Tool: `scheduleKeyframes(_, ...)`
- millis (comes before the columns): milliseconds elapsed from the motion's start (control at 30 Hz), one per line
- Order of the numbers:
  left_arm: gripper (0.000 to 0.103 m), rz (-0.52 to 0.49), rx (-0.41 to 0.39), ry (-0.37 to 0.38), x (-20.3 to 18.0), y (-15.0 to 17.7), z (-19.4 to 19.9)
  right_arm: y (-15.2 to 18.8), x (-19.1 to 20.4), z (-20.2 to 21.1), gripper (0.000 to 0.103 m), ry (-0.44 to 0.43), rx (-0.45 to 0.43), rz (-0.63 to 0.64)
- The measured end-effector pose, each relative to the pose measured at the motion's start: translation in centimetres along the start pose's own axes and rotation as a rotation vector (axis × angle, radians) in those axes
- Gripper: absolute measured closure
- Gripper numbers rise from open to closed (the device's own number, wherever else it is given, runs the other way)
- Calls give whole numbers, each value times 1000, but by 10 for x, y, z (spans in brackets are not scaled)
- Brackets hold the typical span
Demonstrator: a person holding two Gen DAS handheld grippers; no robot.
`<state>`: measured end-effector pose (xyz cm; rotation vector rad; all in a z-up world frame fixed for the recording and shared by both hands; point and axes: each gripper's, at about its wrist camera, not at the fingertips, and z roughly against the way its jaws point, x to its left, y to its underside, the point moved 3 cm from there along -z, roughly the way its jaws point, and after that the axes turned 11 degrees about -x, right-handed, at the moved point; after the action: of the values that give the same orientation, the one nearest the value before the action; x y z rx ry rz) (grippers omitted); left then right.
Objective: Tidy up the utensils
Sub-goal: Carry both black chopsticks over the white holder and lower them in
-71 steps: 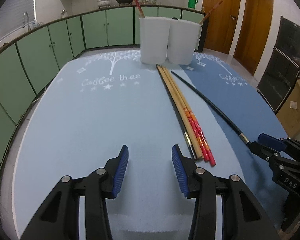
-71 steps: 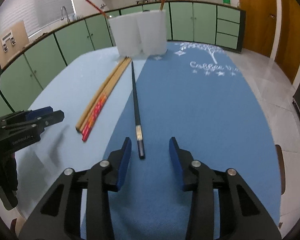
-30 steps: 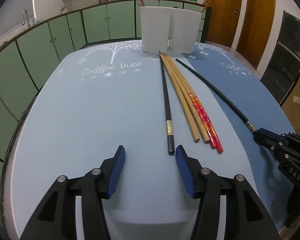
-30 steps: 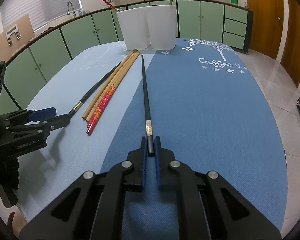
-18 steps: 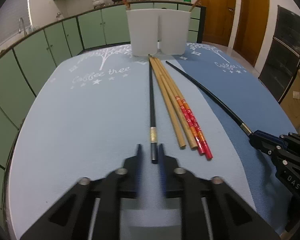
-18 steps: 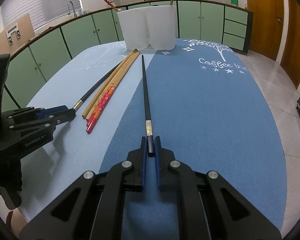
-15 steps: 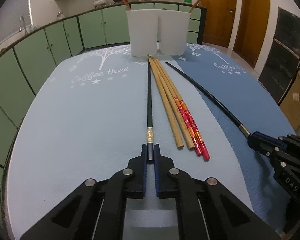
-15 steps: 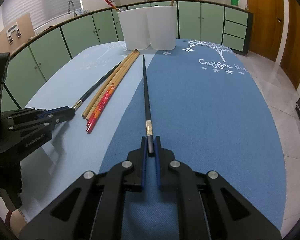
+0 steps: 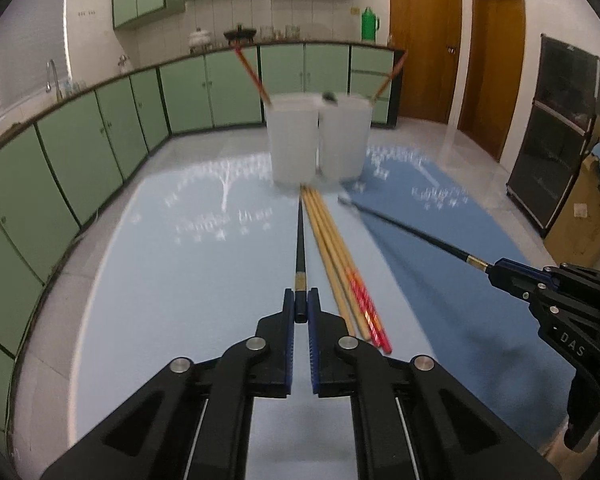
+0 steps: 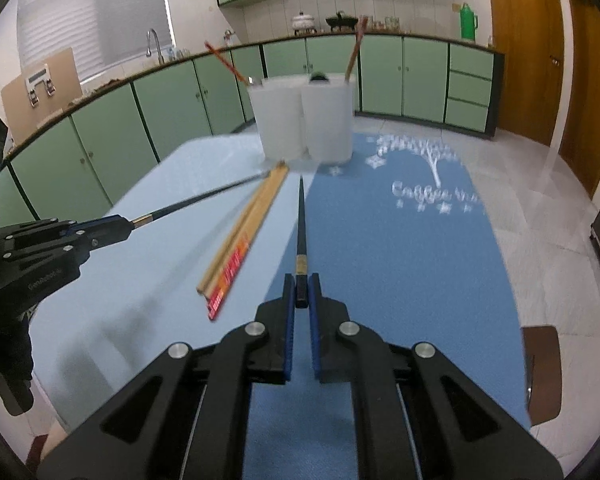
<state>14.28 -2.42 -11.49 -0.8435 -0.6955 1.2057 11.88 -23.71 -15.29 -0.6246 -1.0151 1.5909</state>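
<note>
**Inspector:** State of both grips, please.

**Assistant:** The left gripper (image 9: pixel 300 307) is clamped on the butt end of one black chopstick (image 9: pixel 300 240). The right gripper (image 10: pixel 300 292) is clamped the same way on a second black chopstick (image 10: pixel 300 216). Both sticks point toward the two white cups (image 9: pixel 318 138) at the far end of the table (image 9: pixel 148 280).

**Inspector:** And the remaining utensils?

**Assistant:** A bundle of wooden chopsticks (image 9: pixel 332 248) and red-ended ones (image 9: pixel 364 304) lies on the mat, its far ends just short of the cups, between the two held sticks.

**Inspector:** Guidance for the step in hand?

**Assistant:** My judgement: each stick is held only at its end, so the long tips may swing. Raise both well above the cup rims, keep the tips apart, and lower them steeply into a cup. The chopsticks leaning out of each cup narrow the openings.

**Inspector:** Clearance?

**Assistant:** The mat is bare on both sides of the cups, and the table's edges are well apart from them.
</note>
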Motion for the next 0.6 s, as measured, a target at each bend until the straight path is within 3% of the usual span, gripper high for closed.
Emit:
scheduleKeyframes(300,97,1,-143,20,4,-57,29,-63,-2,29,97,-17,-124,16)
scheduleKeyframes(600,97,1,-207,49,4,-92,35,-119,3,38,97,-38,-197,49)
